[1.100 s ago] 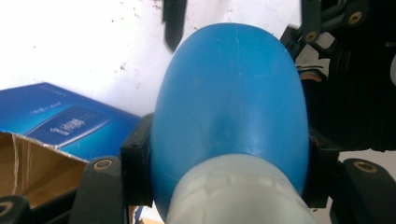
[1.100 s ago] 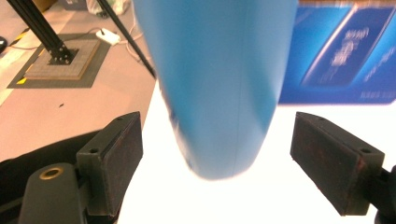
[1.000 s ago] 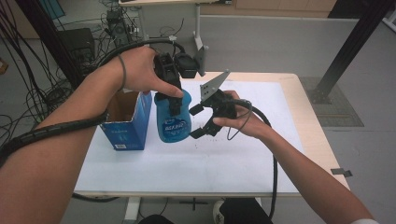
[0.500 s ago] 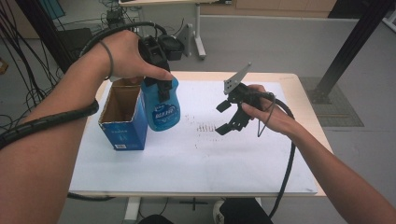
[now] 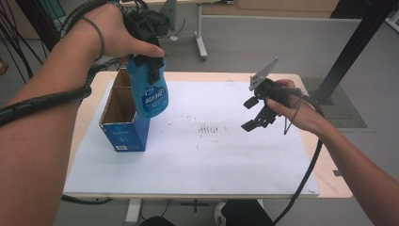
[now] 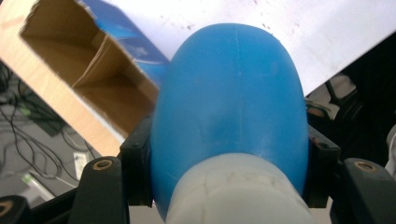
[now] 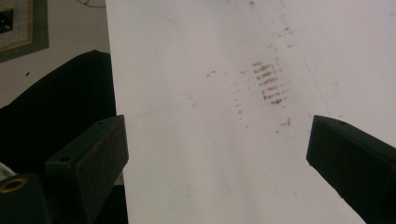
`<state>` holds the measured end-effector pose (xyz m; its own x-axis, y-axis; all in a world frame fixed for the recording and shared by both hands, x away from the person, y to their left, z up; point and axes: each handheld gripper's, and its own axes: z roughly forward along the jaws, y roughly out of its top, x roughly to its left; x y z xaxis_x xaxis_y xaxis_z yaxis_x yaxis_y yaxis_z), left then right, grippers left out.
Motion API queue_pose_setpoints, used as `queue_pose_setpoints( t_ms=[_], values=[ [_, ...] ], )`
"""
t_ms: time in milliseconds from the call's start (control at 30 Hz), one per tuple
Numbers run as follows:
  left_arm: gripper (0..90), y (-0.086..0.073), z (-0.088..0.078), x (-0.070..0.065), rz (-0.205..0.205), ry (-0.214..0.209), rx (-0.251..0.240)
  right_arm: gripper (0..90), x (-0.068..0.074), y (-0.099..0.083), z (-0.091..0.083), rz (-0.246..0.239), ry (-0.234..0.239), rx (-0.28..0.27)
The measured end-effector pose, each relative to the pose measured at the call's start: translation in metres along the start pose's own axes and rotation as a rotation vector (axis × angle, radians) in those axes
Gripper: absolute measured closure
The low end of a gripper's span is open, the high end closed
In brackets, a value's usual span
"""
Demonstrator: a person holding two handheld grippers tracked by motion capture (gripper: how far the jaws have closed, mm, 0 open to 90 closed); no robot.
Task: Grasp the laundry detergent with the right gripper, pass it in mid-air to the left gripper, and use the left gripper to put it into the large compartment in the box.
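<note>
Left gripper (image 5: pixel 153 70) jaws clamping blue bottle (image 5: pixel 149 92) near its white cap end, hanging it upright above the open cardboard box (image 5: pixel 123 127), bottle bottom just over the box's right rim. Right gripper (image 5: pixel 250 113) hovering well right of the box over the white worktop (image 5: pixel 211 160), jaws standing wide, nothing between them.

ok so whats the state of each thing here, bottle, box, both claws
blue bottle: upright, held in the air over the box, off the table
blue box: standing on the white sheet, top flaps open, nothing seen inside
left claw: shut on the bottle's upper part
right claw: open, nothing between its jaws, above the white sheet
</note>
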<state>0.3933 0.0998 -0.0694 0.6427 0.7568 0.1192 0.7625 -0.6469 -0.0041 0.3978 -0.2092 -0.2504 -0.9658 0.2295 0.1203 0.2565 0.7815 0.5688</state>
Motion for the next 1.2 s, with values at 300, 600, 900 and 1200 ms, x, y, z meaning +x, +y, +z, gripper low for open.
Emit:
queue_pose_setpoints(
  t_ms=[300,600,900,1200],
  values=[
    [37.5,-0.003,-0.024,0.020,-0.161,0.000,-0.028,5.7,-0.002,-0.016,-0.016,0.010,-0.042,0.050],
    [37.5,-0.006,-0.049,0.044,-0.405,0.004,-0.089,6.3,-0.002,-0.024,-0.027,0.011,-0.064,0.083],
    [37.5,-0.009,-0.060,0.067,-0.578,0.010,-0.107,6.3,-0.003,-0.028,-0.034,0.006,-0.079,0.102],
    [37.6,-0.018,-0.058,0.091,-0.717,0.010,-0.127,6.3,-0.003,-0.027,-0.035,-0.008,-0.093,0.107]
  ],
)
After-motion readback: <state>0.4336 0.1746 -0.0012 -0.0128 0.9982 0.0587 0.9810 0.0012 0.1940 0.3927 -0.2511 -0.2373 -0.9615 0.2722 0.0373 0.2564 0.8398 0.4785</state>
